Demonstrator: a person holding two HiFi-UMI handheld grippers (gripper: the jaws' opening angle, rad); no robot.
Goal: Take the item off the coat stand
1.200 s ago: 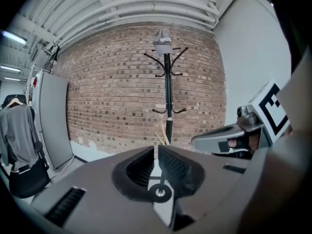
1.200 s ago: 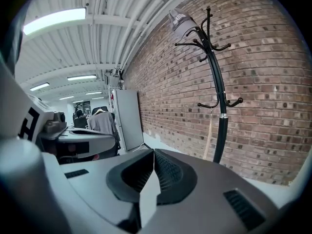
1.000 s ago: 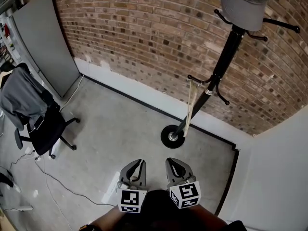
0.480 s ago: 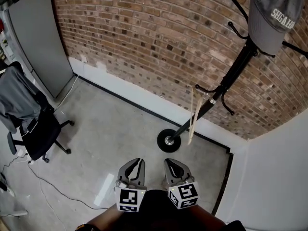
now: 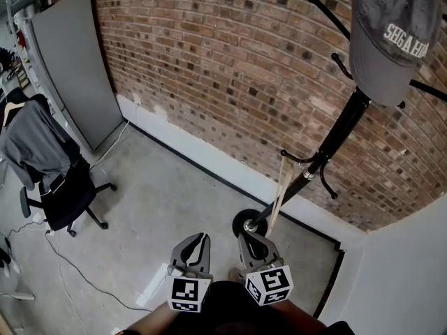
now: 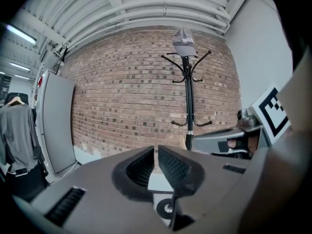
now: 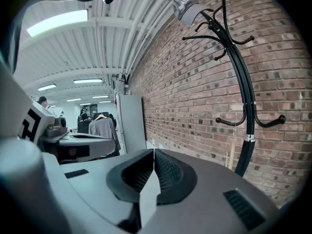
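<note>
Grey cap (image 5: 383, 44) sits atop the coat stand (image 5: 334, 144), high above and ahead of my right gripper (image 5: 248, 237). The stand's base has drawn closer, so I'm approaching. That gripper and the left gripper (image 5: 201, 237) are clenched, empty and not yet raised.

Left gripper (image 6: 156, 155) sits low in the middle, jaws pretty much closed with just a hairline slit and nothing in it. Straight past them is a black coat stand (image 6: 188, 101) against the brick wall (image 6: 126, 91), with a grey cap (image 6: 184, 35) on its very top (white lettering, too small to read). A grey panel (image 6: 56, 121) leans at the wall's left end, and a grey garment (image 6: 17, 130) hangs beside it.
</note>
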